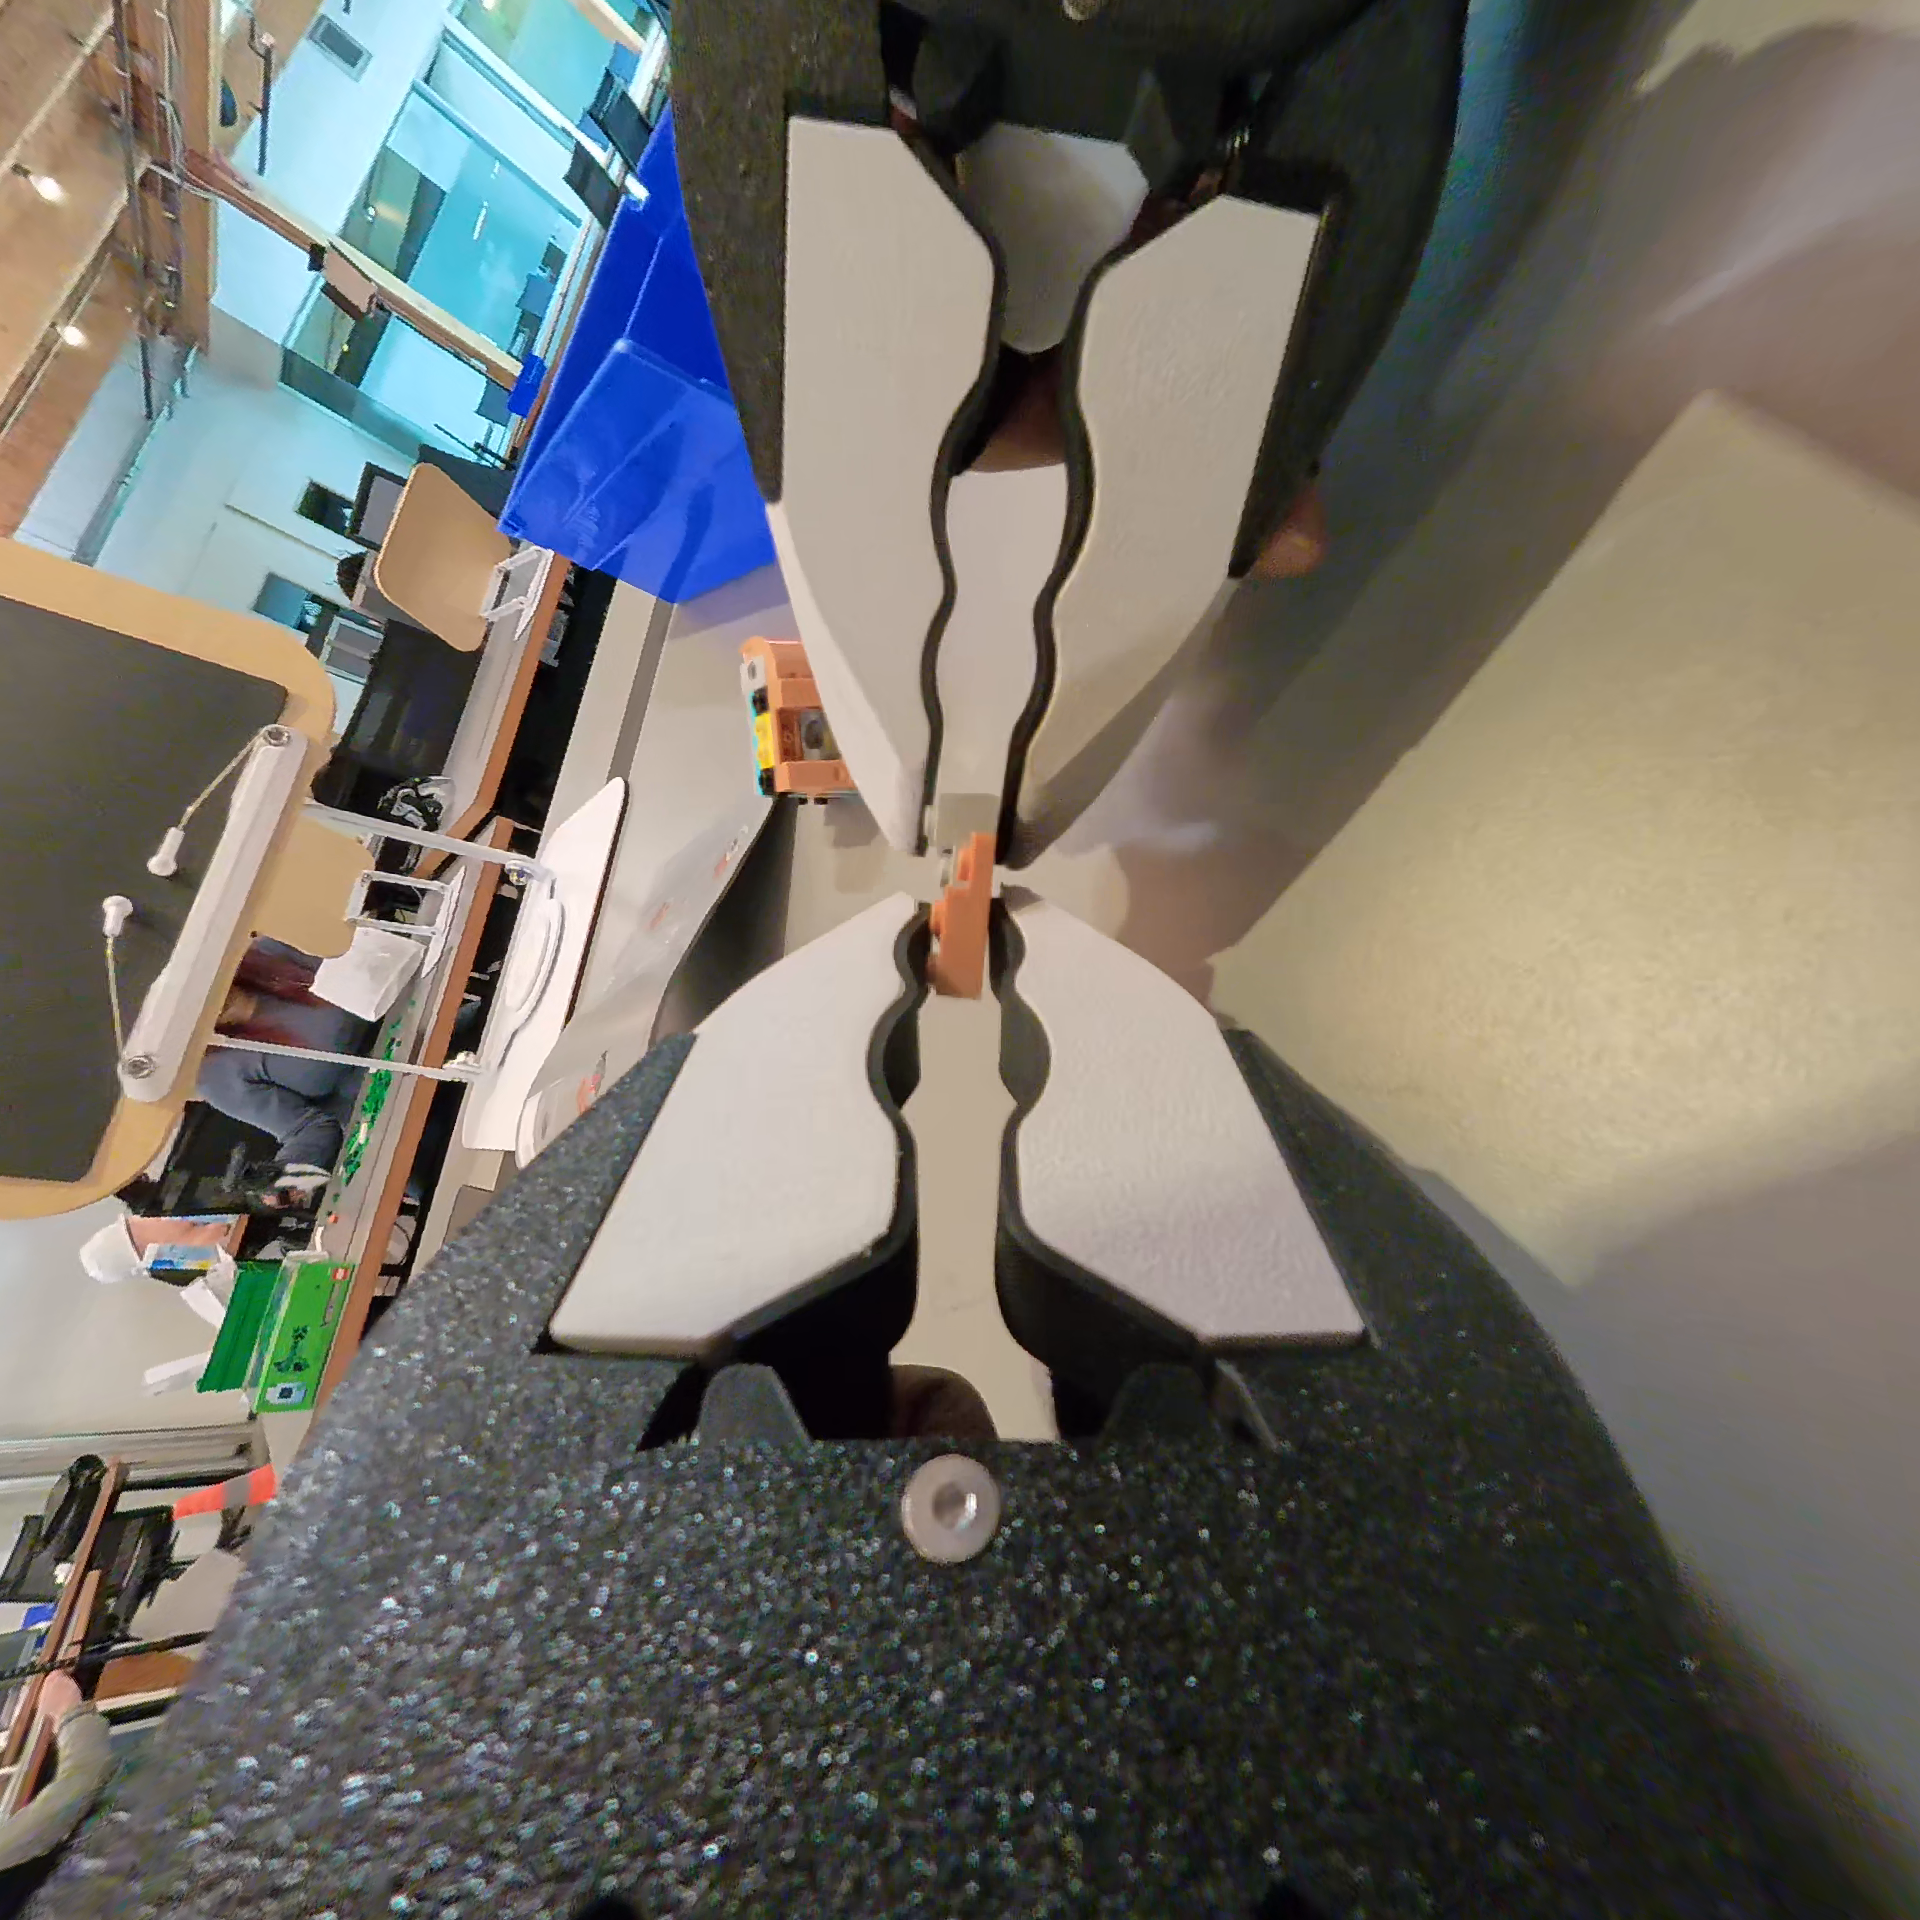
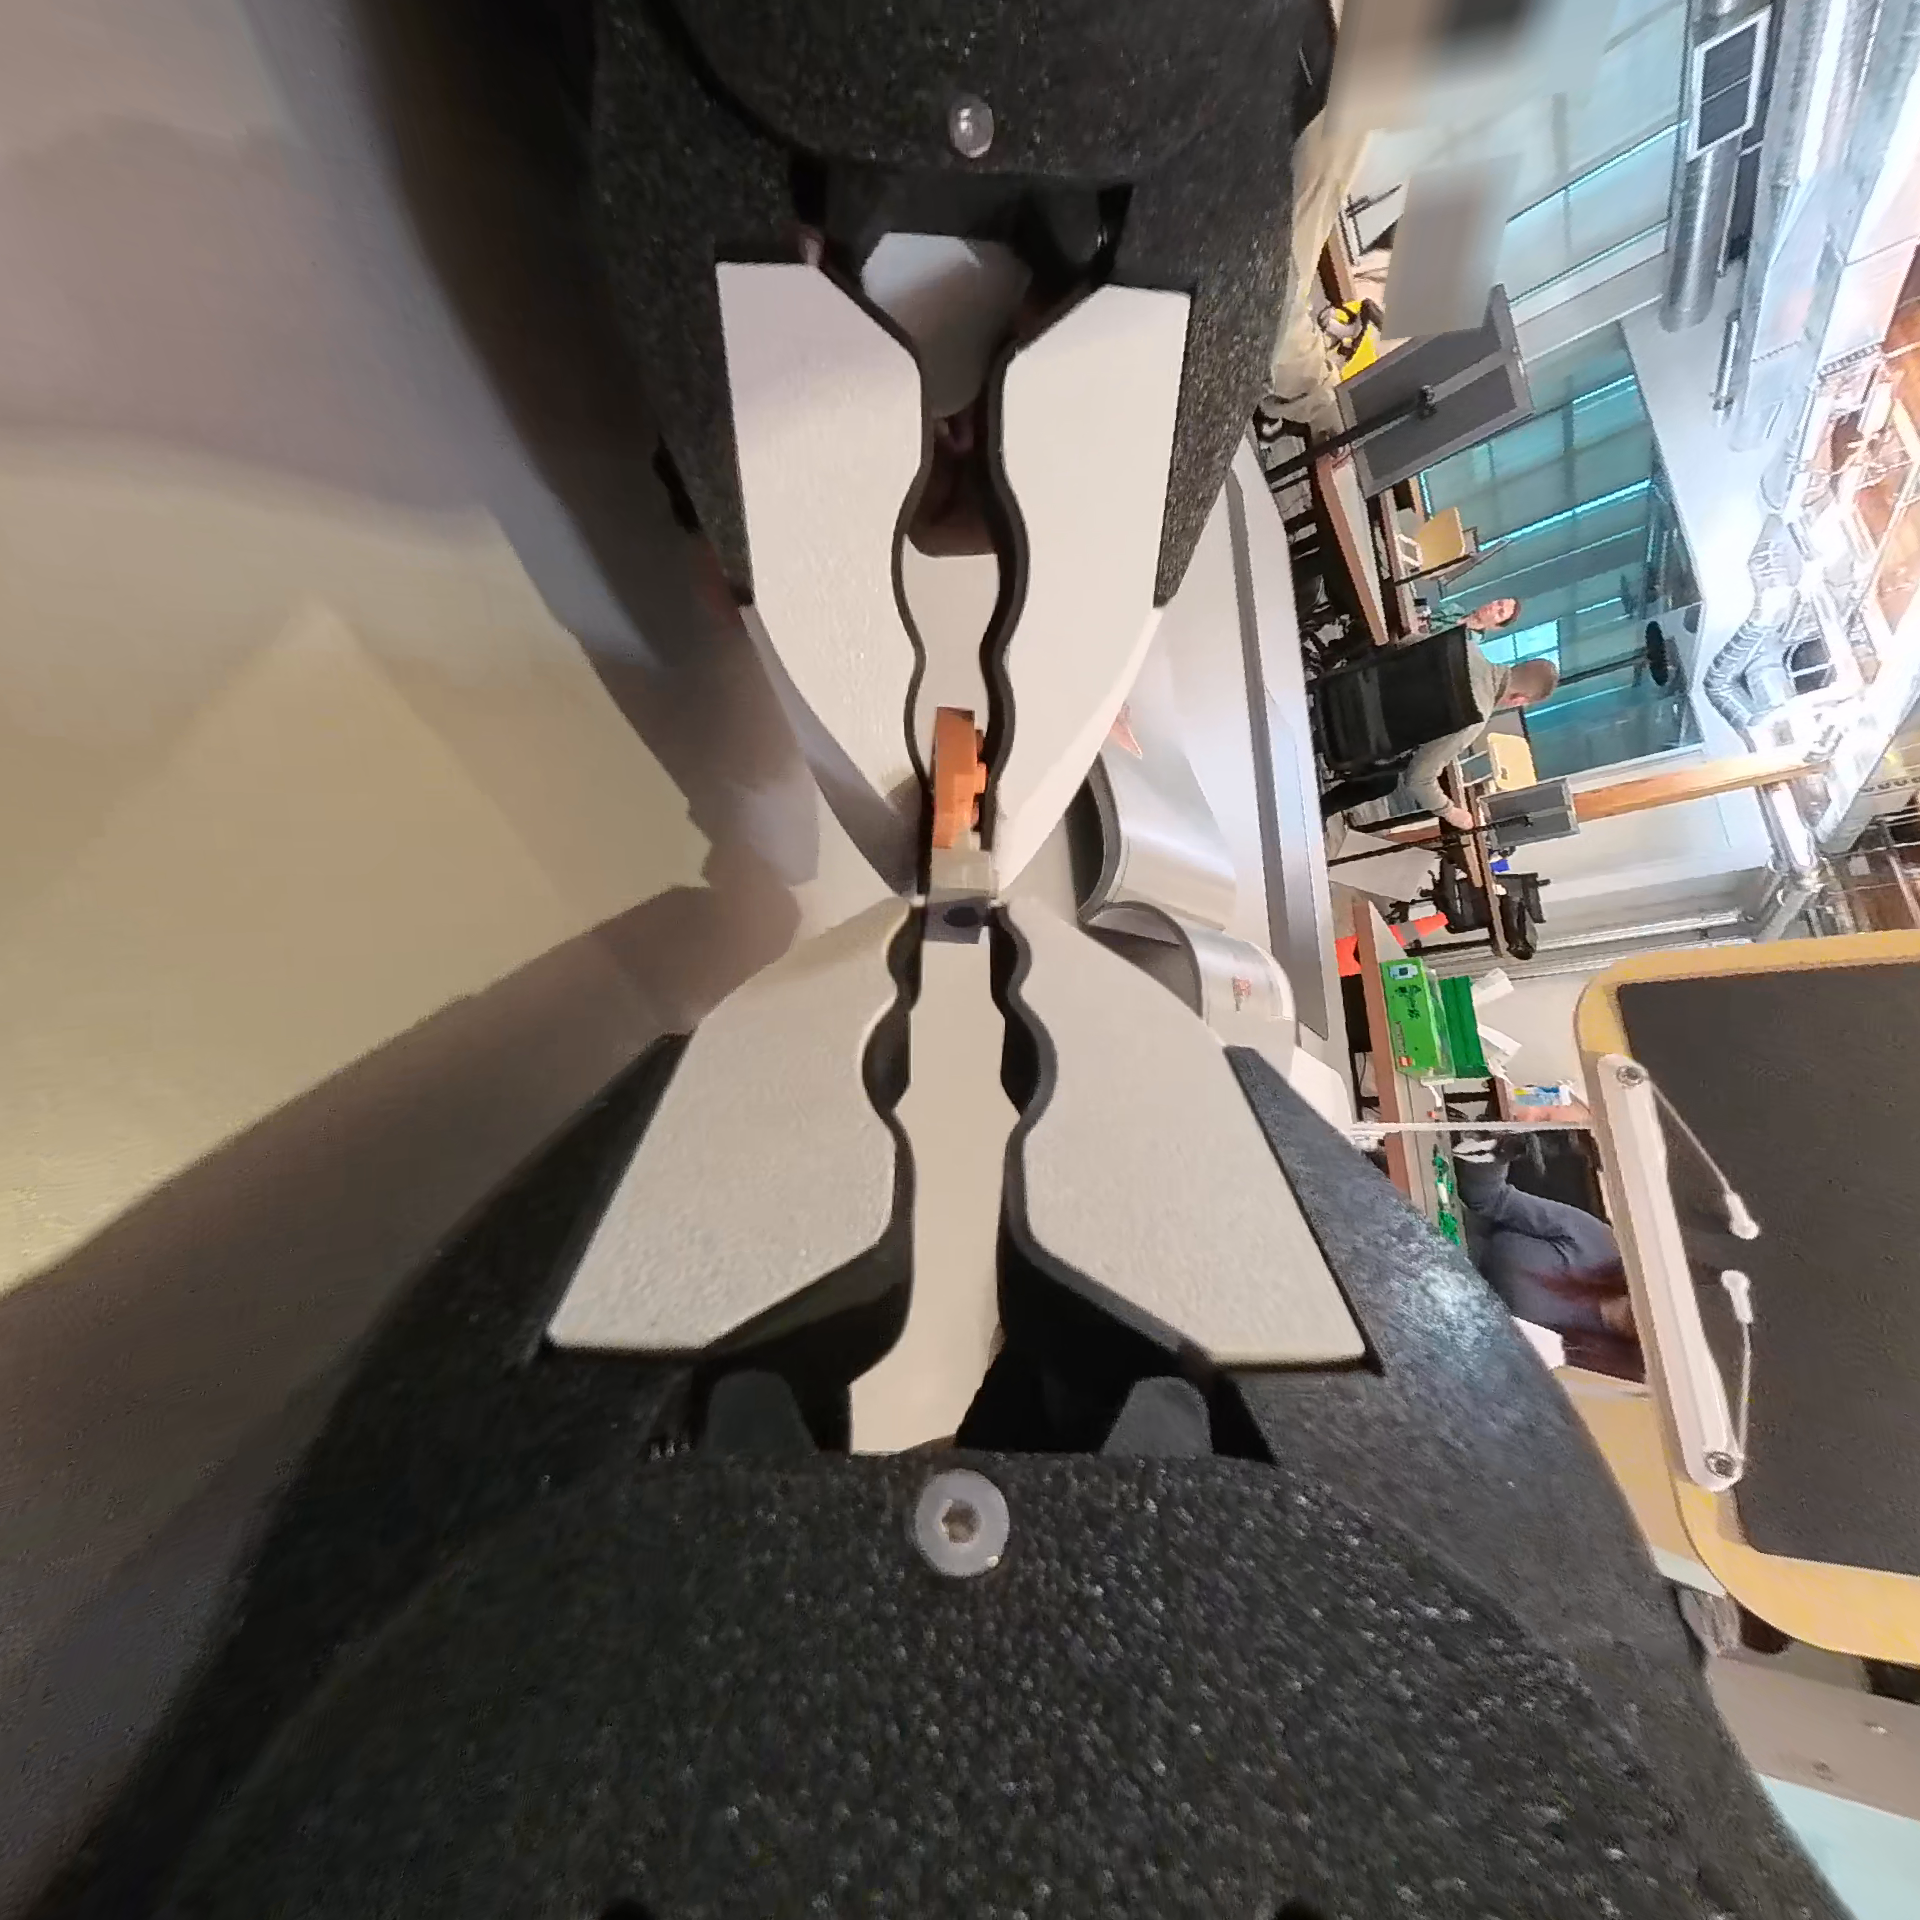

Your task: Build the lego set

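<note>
My two grippers meet tip to tip above the white table. In the left wrist view my left gripper (image 1: pixel 961 920) is shut on a small orange lego piece (image 1: pixel 961 940). The right gripper (image 1: pixel 966 831) comes in from above, shut on a small grey lego piece (image 1: pixel 961 821) that touches the orange one. In the right wrist view my right gripper (image 2: pixel 956 914) is shut on the grey piece (image 2: pixel 958 914), which has a dark hole. The left gripper (image 2: pixel 951 821) opposite holds the orange piece (image 2: pixel 954 774). A partly built orange and yellow model (image 1: pixel 790 727) lies on the table behind.
An open instruction booklet (image 1: pixel 582 935) lies on the table (image 1: pixel 1558 831), also in the right wrist view (image 2: pixel 1174 883). A blue bin (image 1: pixel 623 416) stands farther back. A green lego box (image 2: pixel 1423 1018) sits on a far table. People sit at desks in the background. The tips of both grippers are at nearly the same place.
</note>
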Tool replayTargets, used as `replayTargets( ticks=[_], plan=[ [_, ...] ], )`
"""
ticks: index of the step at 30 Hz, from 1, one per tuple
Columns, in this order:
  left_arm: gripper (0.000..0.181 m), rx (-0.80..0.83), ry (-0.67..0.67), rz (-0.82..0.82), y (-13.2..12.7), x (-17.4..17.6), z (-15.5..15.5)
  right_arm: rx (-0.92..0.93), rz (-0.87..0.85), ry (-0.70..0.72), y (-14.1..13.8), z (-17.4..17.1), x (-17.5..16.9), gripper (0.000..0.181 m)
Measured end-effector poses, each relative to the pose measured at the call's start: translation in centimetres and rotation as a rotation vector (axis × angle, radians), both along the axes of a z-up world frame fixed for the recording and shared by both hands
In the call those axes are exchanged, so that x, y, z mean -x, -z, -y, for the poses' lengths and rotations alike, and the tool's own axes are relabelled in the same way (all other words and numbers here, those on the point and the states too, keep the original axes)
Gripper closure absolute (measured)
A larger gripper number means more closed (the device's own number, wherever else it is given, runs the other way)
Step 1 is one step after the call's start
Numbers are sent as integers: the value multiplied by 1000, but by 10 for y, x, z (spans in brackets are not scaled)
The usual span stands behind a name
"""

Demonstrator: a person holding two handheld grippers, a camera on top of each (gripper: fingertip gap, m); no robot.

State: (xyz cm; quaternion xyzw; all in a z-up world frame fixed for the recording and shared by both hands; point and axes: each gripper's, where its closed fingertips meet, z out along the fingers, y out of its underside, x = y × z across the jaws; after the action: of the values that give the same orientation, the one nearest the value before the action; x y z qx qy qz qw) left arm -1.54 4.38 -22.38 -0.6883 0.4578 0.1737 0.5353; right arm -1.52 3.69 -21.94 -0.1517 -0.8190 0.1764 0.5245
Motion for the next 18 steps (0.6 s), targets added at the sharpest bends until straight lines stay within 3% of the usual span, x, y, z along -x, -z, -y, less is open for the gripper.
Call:
replayTargets(
  ticks=[4,8,15,18],
  plan=[
    [169,29,5,12,3,2,2,-58,4,19,6,-7,0,169],
    [153,197,-2,147,15,10,9,-114,-29,18,6,-11,1,169],
    [130,434,168,795,-21,1,26,-189,-215,-82,-17,6,-3,169],
    [129,509,268,925,-30,-13,34,-224,-280,-123,-24,17,-6,169]
  ],
)
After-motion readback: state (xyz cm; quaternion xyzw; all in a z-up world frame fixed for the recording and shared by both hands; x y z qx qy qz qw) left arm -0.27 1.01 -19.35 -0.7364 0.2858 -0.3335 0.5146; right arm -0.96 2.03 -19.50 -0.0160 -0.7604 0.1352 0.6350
